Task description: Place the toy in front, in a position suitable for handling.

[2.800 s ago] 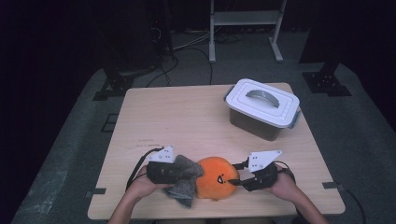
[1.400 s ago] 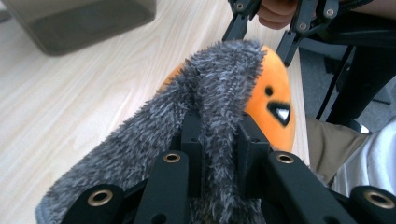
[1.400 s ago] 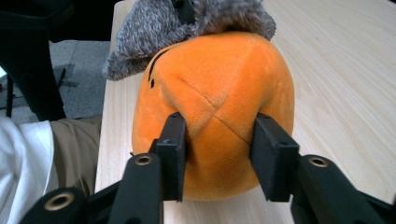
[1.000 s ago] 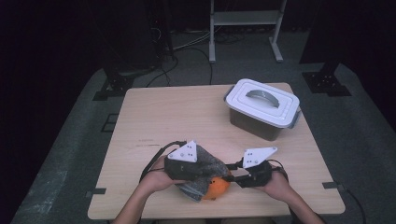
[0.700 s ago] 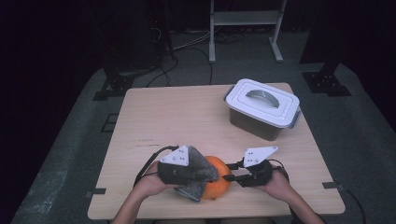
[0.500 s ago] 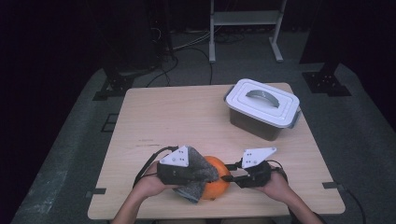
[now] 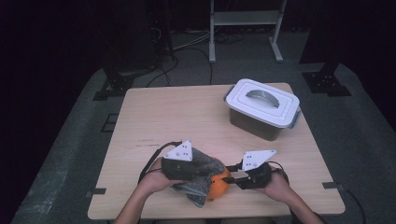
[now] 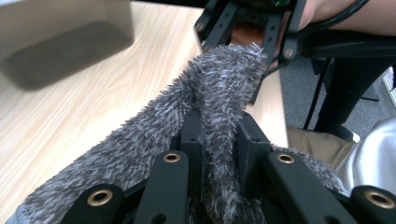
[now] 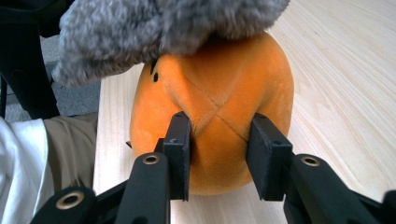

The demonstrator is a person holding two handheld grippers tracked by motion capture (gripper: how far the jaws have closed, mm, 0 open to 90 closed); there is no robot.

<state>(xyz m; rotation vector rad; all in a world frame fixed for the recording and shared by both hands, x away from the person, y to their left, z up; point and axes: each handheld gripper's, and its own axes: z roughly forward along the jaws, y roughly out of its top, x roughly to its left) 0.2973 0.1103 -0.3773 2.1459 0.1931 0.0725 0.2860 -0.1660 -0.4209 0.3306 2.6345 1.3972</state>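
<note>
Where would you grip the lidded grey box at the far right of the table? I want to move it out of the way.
Take the grey box by the arched handle on its white lid, coming straight down from above. The handle stands raised along the lid's middle, a narrow bar for two jaws; the body looks too wide.

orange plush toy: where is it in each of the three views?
High view: orange plush toy at the near table edge, half under the grey fuzzy cloth.
Left gripper view: only a sliver past the cloth tip.
Right gripper view: centre, pinched by the jaws.
Shared landmark: the cloth.
</note>
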